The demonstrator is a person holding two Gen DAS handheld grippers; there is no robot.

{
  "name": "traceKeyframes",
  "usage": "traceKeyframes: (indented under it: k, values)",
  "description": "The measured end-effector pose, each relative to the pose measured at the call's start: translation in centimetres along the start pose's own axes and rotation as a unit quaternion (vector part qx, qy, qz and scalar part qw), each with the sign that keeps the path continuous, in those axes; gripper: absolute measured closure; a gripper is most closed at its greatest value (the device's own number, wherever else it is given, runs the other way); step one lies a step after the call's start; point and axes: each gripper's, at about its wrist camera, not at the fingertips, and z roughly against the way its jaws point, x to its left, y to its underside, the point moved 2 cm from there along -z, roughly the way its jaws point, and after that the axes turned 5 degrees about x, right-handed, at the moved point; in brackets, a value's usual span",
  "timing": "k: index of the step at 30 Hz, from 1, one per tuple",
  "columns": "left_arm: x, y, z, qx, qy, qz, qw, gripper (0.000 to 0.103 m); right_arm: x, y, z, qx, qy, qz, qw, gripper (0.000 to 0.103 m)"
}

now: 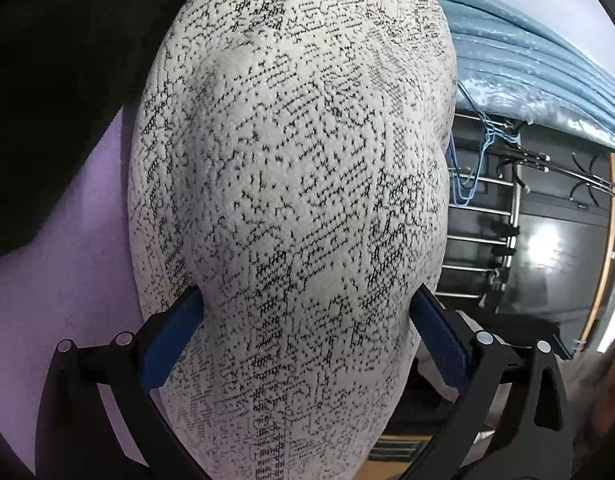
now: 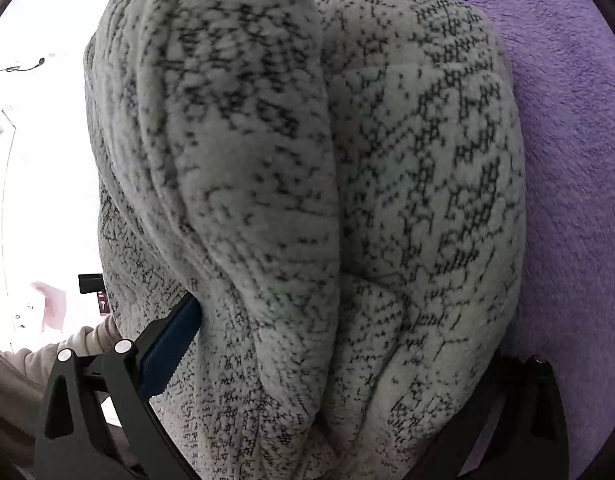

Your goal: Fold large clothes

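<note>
Speckled white knitwear (image 1: 291,200) is being gripped between the blue pads of the left gripper (image 1: 307,320) and bunched within the right gripper (image 2: 327,320), whose far finger is being hidden. Purple fleece (image 2: 567,160) is lying beyond both.

Both wrist cameras look forward along their fingers (image 1: 179,328), pressed close against the speckled garment (image 1: 291,200), sharing it and the purple blanket (image 2: 567,120).
</note>
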Motion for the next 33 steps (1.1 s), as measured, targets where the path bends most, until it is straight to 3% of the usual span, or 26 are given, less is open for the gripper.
traceKeyframes:
  k: [5,11,19,26,33]
  values:
    - [-0.5,0.4,0.1,-0.017,-0.003,0.009,0.9998,0.008,1.4,1.8,0.4,-0.016,-0.048,-0.003,0.999,0.037]
    - [-1.0,1.2,0.5,-0.031,0.001,0.008,0.9995,0.019,2.6,3.4,0.5,-0.038,-0.067,0.021,0.997,0.061]
    - [-3.4,3.0,2.0,-0.053,0.011,0.005,0.9985,0.031,5.6,5.3,2.0,-0.061,-0.065,0.040,0.995,0.066]
    - [-7.4,4.5,2.7,-0.051,0.013,-0.022,0.9984,0.032,8.3,9.2,3.7,-0.079,-0.073,0.057,0.993,0.066]
    - [-10.7,8.0,4.9,-0.054,-0.006,-0.056,0.9969,0.032,12.2,12.5,5.0,-0.074,-0.065,0.089,0.991,0.066]
